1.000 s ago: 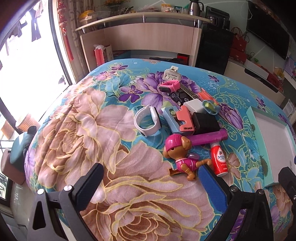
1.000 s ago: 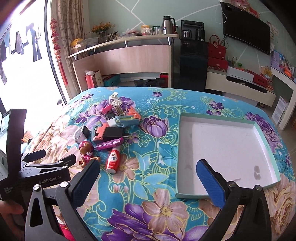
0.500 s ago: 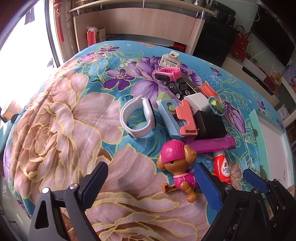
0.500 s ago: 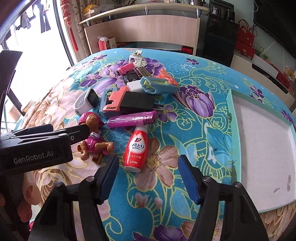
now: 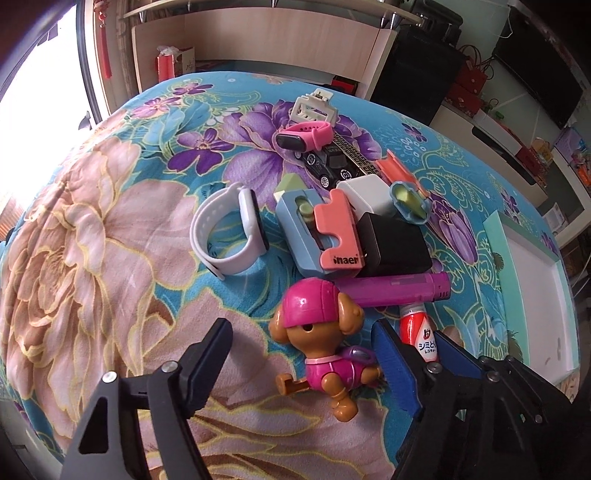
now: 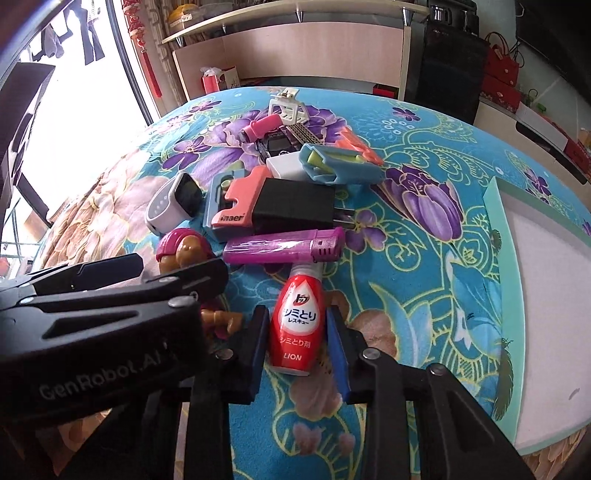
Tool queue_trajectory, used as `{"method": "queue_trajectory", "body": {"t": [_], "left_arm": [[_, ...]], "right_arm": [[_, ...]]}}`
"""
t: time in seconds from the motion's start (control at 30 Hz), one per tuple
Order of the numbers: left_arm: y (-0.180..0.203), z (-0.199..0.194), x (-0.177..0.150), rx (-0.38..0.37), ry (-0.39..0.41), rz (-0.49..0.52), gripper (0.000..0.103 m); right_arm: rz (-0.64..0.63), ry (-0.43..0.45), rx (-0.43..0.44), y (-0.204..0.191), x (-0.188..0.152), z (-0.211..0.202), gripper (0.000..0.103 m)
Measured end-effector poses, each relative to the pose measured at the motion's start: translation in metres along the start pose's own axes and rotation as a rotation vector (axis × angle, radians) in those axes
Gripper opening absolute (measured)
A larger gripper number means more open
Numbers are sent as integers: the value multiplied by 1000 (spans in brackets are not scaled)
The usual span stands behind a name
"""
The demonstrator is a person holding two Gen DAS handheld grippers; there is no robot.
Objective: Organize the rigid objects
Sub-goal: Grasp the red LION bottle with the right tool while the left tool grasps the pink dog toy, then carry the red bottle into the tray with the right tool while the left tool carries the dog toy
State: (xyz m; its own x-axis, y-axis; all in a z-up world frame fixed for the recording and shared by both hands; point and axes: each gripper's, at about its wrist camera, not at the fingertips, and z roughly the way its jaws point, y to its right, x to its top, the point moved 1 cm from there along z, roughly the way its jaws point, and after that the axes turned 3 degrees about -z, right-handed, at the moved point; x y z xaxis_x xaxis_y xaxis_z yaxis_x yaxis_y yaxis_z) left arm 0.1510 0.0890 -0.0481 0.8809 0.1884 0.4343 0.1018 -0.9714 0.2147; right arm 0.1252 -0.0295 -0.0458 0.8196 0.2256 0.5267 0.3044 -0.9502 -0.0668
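I am closing my right gripper [image 6: 297, 332] around the red LION bottle [image 6: 294, 325], while my left gripper [image 5: 303, 354] is narrowing, still clear, around the pink-helmeted toy dog [image 5: 325, 332].

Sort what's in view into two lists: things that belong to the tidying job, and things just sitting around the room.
Job: red bottle between the closing right gripper; toy dog between the closing left gripper; purple lighter; black charger; white watch; tray.

Lying about: shelf; red bags.
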Motion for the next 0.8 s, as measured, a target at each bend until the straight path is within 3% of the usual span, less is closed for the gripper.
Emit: {"method": "queue_trajectory", "body": {"t": [0.13,0.8], "left_arm": [[5,4,-2,6,-14,8,60],[25,-26,-10,43,48,37,59]], "right_arm": [[13,3,20,-1,0,0,31],[125,49,84,19,-20,-23,30]]}}
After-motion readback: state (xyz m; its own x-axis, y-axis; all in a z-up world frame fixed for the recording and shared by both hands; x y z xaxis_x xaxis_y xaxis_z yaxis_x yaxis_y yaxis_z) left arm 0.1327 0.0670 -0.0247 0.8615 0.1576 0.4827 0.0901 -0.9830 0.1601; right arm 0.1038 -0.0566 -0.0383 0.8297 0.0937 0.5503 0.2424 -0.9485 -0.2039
